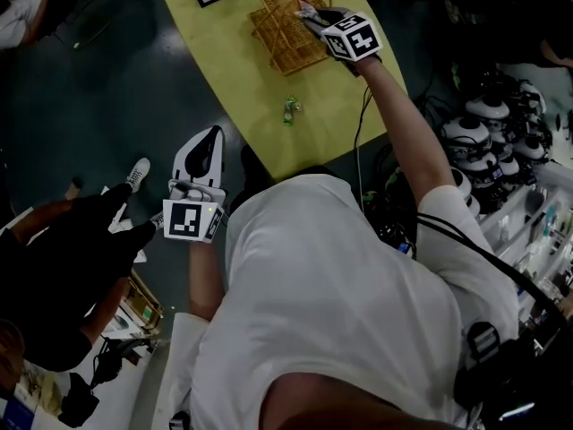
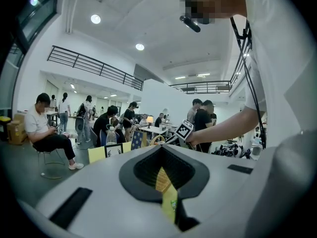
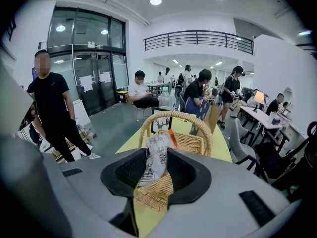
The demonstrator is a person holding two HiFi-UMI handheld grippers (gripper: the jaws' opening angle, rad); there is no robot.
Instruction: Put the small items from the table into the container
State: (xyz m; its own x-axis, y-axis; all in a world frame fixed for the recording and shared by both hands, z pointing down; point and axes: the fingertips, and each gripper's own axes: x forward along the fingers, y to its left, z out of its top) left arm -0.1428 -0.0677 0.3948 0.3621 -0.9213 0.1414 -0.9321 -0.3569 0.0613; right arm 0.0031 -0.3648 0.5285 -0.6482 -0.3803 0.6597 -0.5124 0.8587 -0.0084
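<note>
**A:** What does the right tool have?

**B:** The right tool [image 3: 157, 165] is clamped on a crinkled silver packet [image 3: 158, 148], which stands up between its jaws. The packet hangs over the right part of the wicker basket [image 1: 279, 50], above the rim and not yet let go.

**A:** And the left tool?

**B:** The left tool [image 1: 210, 134] has its jaws close together with only a thin slit between them and nothing in it. It sits off the near left edge of the worktop [image 1: 233, 70], over the floor.

**A:** So how far along are we?

**B:** I'd say late in one delivery. The packet only needs releasing into the basket. One small green item [image 1: 289, 108] lies on the worktop, near of the basket and well apart from both tools, so at least that one is left to fetch. I can't tell whether anything already lies inside the basket, because the weave hides it.

**A:** How are the arms held?

**B:** The right arm is stretched far out across the worktop, with the tool tipped downward at the basket. The left arm is bent and tucked beside the body, with its tool held roughly level and pointing toward the worktop's near edge. It looks idle to me, and it would be the handier one for the green item.
</note>
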